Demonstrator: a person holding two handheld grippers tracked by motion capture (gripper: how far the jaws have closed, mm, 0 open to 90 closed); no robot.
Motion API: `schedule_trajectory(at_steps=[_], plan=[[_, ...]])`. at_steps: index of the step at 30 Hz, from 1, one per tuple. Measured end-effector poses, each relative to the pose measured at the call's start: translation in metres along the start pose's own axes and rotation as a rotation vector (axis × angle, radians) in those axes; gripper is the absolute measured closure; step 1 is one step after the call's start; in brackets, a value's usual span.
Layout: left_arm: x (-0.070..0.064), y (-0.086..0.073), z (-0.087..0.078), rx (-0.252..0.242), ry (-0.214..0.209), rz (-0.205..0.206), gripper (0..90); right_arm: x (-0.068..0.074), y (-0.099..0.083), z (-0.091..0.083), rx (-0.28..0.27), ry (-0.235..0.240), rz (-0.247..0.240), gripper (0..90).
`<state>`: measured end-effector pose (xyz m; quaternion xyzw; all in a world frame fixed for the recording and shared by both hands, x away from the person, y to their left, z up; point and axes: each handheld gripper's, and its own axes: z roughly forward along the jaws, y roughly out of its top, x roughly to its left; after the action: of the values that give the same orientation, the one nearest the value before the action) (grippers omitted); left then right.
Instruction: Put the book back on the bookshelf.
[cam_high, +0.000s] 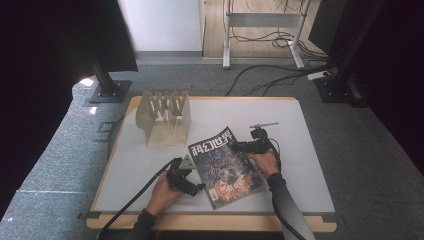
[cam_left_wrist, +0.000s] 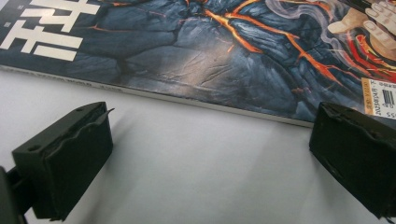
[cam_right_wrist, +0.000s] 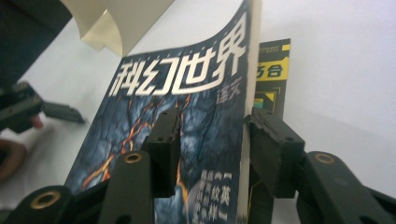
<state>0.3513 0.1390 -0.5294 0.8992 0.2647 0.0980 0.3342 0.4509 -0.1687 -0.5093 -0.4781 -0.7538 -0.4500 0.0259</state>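
Note:
A magazine (cam_high: 225, 167) with a dark blue and orange cover and white Chinese title lies on the white table (cam_high: 145, 165). My left gripper (cam_high: 196, 179) sits open at its left side. In the left gripper view the magazine's long edge (cam_left_wrist: 210, 100) runs just beyond the two wide-apart jaws, gripper (cam_left_wrist: 210, 149) resting low over bare table. My right gripper (cam_high: 240, 147) is open at the magazine's upper right edge. In the right gripper view the magazine (cam_right_wrist: 187, 93) has its right edge raised between the jaws of the gripper (cam_right_wrist: 215, 135), with a black and yellow page (cam_right_wrist: 273, 70) beneath.
A pale wooden slotted rack (cam_high: 164, 119) stands at the table's back left, just behind the magazine, seen as a beige corner (cam_right_wrist: 116, 23) in the right gripper view. Black cables trail off the front edge. Monitor stands and floor cables lie beyond the table.

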Motion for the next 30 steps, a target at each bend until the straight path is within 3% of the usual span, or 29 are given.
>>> schedule_trajectory(at_steps=[2, 5, 9, 12, 15, 23, 30], plan=[[0.0, 0.0, 0.0, 0.0, 0.0, 0.0, 0.0, 0.0, 0.0, 0.004, 0.006, 0.006, 0.004, 60.8], [0.0, 0.0, 0.0, 0.0, 0.0, 0.0, 0.0, 0.003, -0.001, 0.003, 0.021, -0.033, -0.038, 70.1], [0.0, 0.0, 0.0, 0.0, 0.0, 0.0, 0.0, 0.017, 0.002, -0.003, 0.026, -0.079, -0.143, 80.0], [0.0, 0.0, 0.0, 0.0, -0.001, 0.0, 0.0, 0.032, 0.006, -0.006, 0.046, -0.113, -0.235, 81.6], [0.0, 0.0, 0.0, 0.001, -0.001, 0.001, 0.0, 0.044, 0.01, -0.011, 0.062, -0.126, -0.292, 81.8], [0.0, 0.0, 0.0, 0.001, -0.002, -0.001, 0.0, 0.065, 0.017, -0.021, 0.089, -0.118, -0.375, 82.0], [0.001, 0.0, 0.0, 0.002, -0.004, -0.004, 0.0, 0.084, 0.021, -0.033, 0.068, -0.133, -0.396, 82.4]])
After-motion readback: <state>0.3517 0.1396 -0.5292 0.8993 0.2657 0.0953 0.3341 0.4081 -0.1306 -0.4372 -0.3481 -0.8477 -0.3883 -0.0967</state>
